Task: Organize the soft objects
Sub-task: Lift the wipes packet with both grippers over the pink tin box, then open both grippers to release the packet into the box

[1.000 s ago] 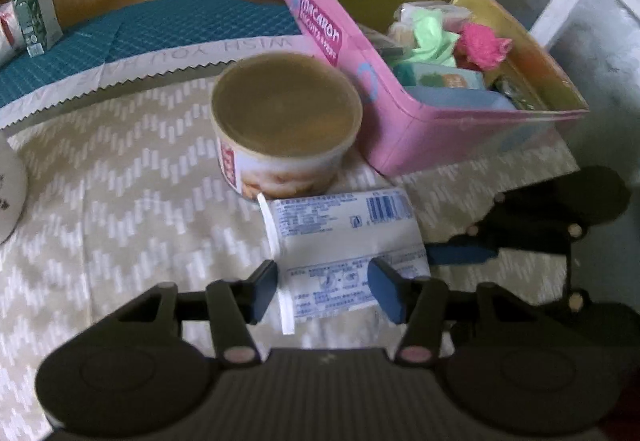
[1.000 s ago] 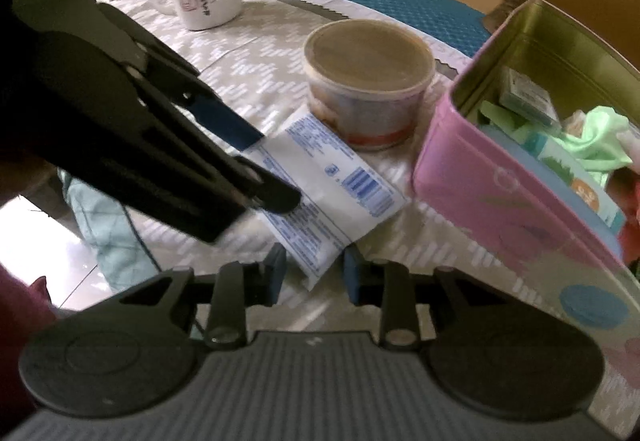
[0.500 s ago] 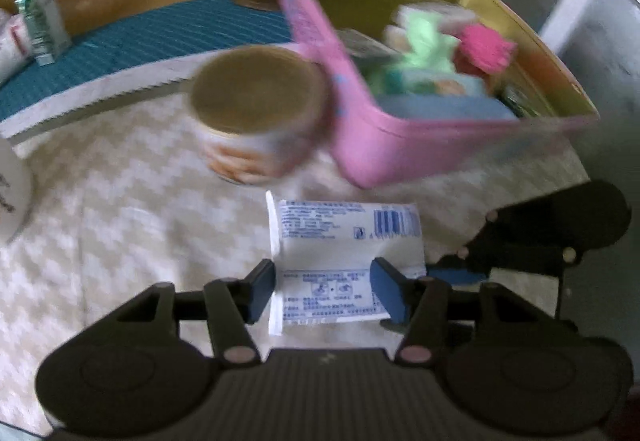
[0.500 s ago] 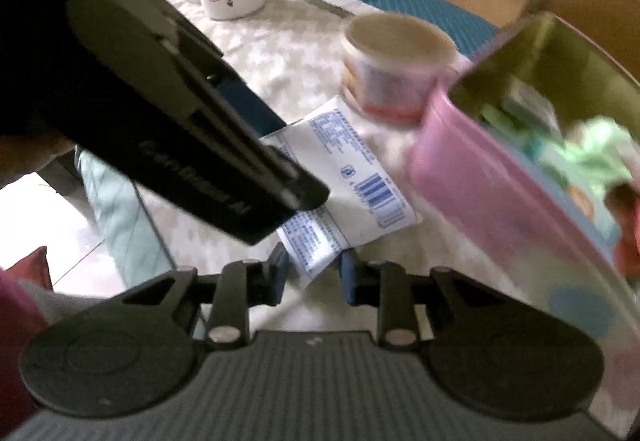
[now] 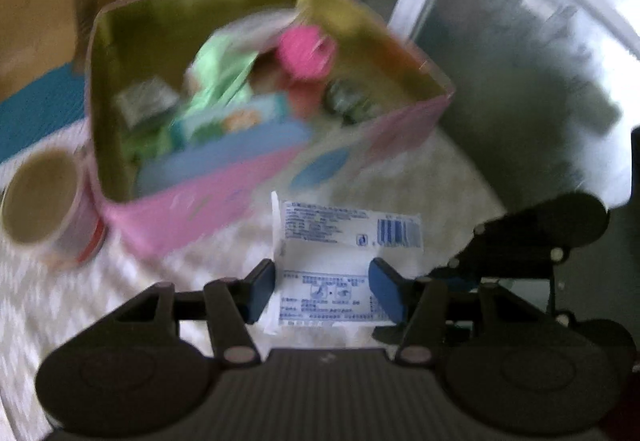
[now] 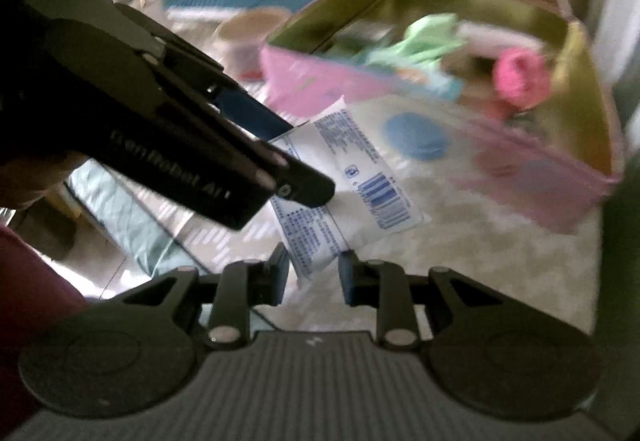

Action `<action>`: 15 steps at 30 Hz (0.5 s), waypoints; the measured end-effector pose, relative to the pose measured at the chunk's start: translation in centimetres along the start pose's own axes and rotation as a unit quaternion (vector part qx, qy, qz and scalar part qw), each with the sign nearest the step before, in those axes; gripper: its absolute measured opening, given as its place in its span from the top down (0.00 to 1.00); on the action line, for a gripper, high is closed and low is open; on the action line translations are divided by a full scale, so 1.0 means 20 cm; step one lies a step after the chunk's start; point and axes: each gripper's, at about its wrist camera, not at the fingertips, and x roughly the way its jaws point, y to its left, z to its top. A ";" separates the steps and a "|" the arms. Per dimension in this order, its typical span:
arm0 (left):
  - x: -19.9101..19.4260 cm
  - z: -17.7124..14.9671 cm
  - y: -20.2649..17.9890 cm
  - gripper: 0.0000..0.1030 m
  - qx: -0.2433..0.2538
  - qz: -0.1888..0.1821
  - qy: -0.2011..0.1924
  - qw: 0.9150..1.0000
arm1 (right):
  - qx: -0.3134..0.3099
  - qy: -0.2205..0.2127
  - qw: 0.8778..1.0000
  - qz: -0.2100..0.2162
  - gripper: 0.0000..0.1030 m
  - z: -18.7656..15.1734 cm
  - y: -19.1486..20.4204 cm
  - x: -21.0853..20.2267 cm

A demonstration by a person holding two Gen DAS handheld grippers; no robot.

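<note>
Carrying the flat white plastic packet with blue print (image 5: 344, 261), the left gripper (image 5: 322, 287) and right gripper (image 6: 313, 273) both clamp its edges just short of the pink tin box (image 5: 256, 177); keep level, clear the rim, then release.

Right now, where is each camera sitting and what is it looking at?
Left wrist view: sits on the left gripper, tilted down over its fingers at the white packet between them, with the pink tin beyond; the right gripper shows at the right.
Right wrist view: sits on the right gripper, tilted down at the same white packet and pink tin; the left gripper reaches in from the left.
Both share the packet, the tin and its pink toy.
</note>
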 end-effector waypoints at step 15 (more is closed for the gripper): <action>-0.02 0.56 -0.17 0.55 0.046 -0.027 -0.102 0.993 | 0.006 -0.094 0.989 -0.113 0.83 0.27 -0.26 -0.01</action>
